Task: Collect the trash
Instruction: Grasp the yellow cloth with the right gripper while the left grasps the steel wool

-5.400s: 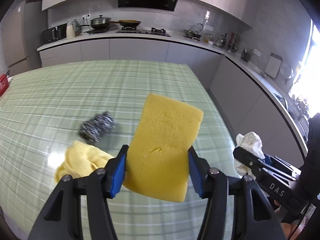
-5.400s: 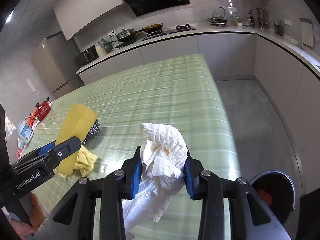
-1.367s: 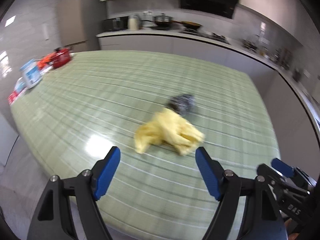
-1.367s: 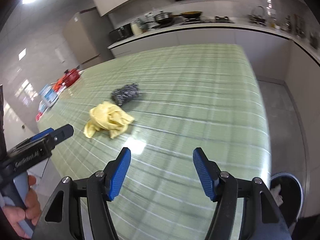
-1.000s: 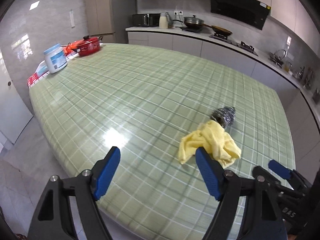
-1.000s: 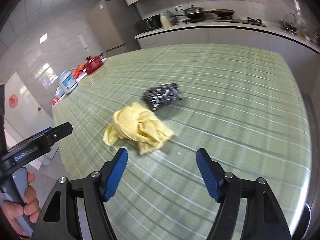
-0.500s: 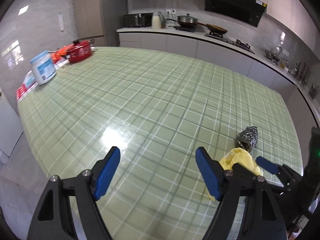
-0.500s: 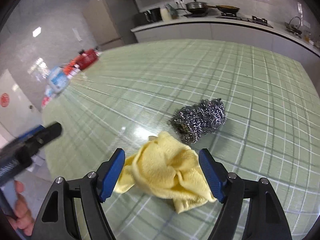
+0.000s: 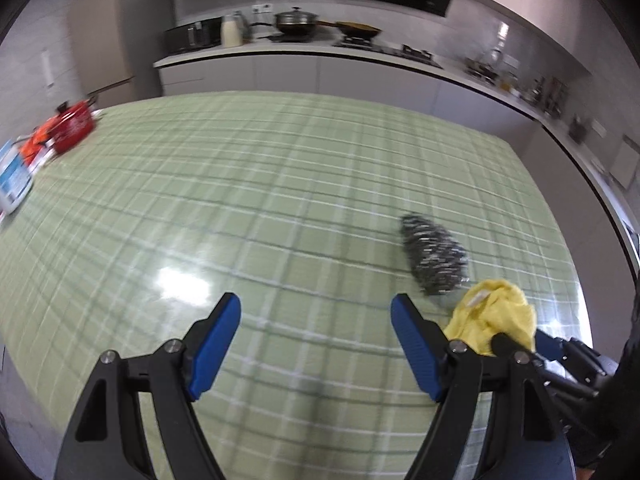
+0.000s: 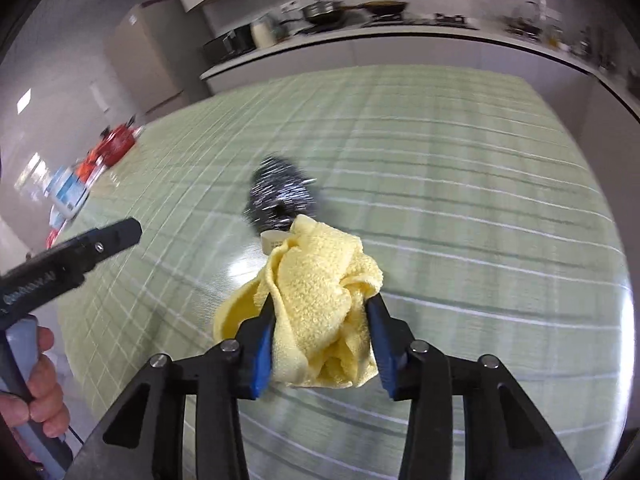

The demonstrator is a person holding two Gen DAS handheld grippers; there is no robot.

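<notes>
My right gripper (image 10: 320,320) is shut on a crumpled yellow cloth (image 10: 316,300) and holds it just above the green checked table (image 10: 460,200). The cloth also shows in the left wrist view (image 9: 496,320), at the right gripper's tip. A steel wool scourer (image 10: 280,196) lies on the table just beyond the cloth; it shows in the left wrist view (image 9: 434,256) ahead and to the right. My left gripper (image 9: 316,320) is open and empty over the table, left of the scourer.
A red pot (image 9: 74,132) and a blue-and-white tub (image 9: 12,178) stand at the table's far left edge. A kitchen counter (image 9: 360,54) with pans runs along the back wall. The table's right edge (image 9: 560,216) drops to the floor.
My right gripper has shut on the yellow cloth and lifted it. My left gripper has swung towards the scourer. Earlier, the sponge and paper towel left the grippers.
</notes>
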